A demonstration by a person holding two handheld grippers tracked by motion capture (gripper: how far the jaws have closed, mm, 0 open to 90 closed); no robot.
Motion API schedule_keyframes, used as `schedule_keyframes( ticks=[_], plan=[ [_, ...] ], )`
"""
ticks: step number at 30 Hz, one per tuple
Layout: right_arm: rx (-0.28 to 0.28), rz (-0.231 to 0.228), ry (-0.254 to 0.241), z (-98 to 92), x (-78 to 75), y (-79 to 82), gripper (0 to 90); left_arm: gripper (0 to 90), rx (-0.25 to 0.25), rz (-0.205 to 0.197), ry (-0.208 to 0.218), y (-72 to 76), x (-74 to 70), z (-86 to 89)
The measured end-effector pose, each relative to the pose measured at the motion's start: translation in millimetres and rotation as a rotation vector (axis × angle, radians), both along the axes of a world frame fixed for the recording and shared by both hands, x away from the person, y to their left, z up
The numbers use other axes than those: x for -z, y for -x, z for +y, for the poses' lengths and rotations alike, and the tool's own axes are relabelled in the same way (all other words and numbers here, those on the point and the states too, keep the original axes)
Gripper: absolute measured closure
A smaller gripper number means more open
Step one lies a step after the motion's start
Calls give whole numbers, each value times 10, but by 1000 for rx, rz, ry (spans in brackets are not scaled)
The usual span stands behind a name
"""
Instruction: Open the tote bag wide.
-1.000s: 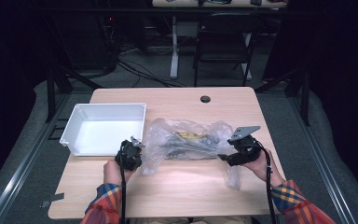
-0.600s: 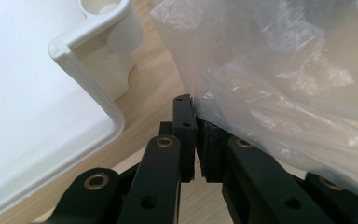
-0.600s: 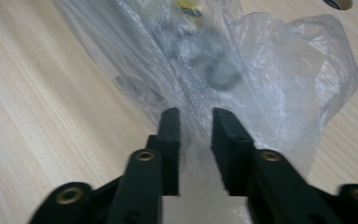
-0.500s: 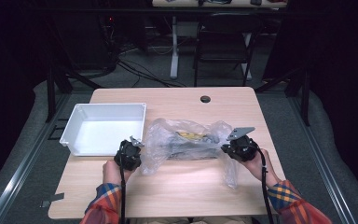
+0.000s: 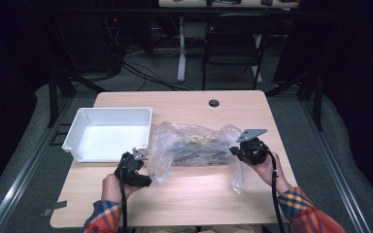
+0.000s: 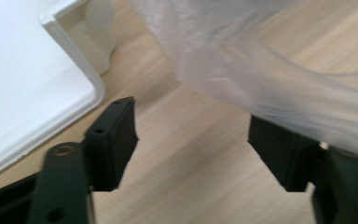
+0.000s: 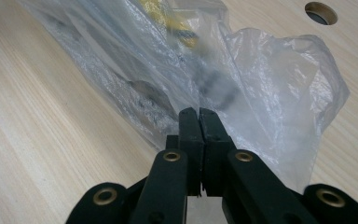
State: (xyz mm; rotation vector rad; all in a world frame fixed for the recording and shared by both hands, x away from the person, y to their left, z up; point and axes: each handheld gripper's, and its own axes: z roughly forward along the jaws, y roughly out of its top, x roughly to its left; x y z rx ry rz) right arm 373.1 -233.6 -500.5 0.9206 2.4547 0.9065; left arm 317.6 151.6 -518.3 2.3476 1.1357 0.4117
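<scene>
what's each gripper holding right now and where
Right gripper pinches the clear plastic bag at its right-hand edge; left gripper, jaws just opened, holds nothing.

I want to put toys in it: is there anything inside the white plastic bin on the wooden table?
No, the white plastic bin shows a bare white floor in the high view.

A clear, crumpled plastic bag [image 5: 194, 145] lies at centre frame on its side, dark and yellow contents showing through.
</scene>
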Motion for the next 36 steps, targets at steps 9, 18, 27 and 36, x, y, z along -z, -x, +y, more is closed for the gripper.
schedule_keyframes(
  ticks=[9, 18, 27, 36],
  plan=[
    [8, 8, -21, 45, -3, -71, 898, 180, 60, -148, -44, 246, -195, -245],
    [21, 34, -26, -8, 4, -137, 897, 599, 107, -329, -4, 303, -366, -313],
    [58, 75, -31, -67, 65, -251, 897, 875, -39, -193, 92, -138, -109, -168],
    [105, 90, -38, -174, 134, -333, 898, 900, -128, -67, 2, -316, 154, -44]
  ],
)
